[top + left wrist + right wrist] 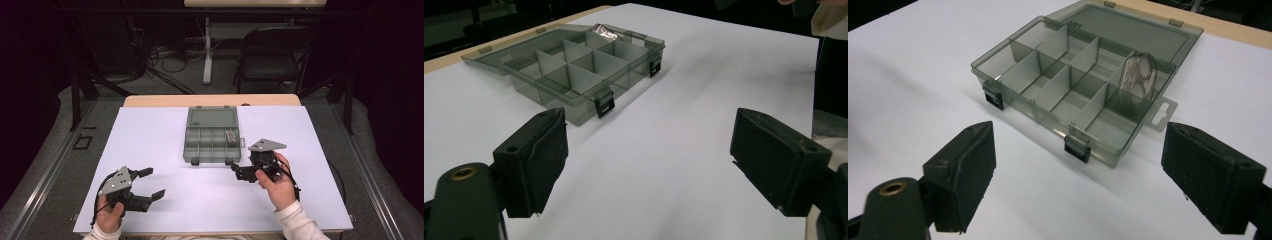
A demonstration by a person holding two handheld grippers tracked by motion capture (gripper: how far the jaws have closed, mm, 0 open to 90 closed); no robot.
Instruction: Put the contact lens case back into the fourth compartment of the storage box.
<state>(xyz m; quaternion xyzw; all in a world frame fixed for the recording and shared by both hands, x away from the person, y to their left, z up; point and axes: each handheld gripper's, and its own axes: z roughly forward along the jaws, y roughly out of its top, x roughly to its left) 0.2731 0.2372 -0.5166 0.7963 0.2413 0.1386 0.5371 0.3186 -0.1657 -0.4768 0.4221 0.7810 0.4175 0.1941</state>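
White paper covers the table (150, 150), and the grey organiser box (212, 136) is placed at its far middle, lid laid back. One small clear packet (1139, 75) is seen in its far right compartment; the others look empty. Both the left gripper (151, 183) and the right gripper (239, 172) are held wide open, empty, near the box. Most work seems left.

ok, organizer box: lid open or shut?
Open. The organizer box has its lid folded flat back on the table, dividers exposed. A small clear packet sits in one end compartment; the rest look empty.
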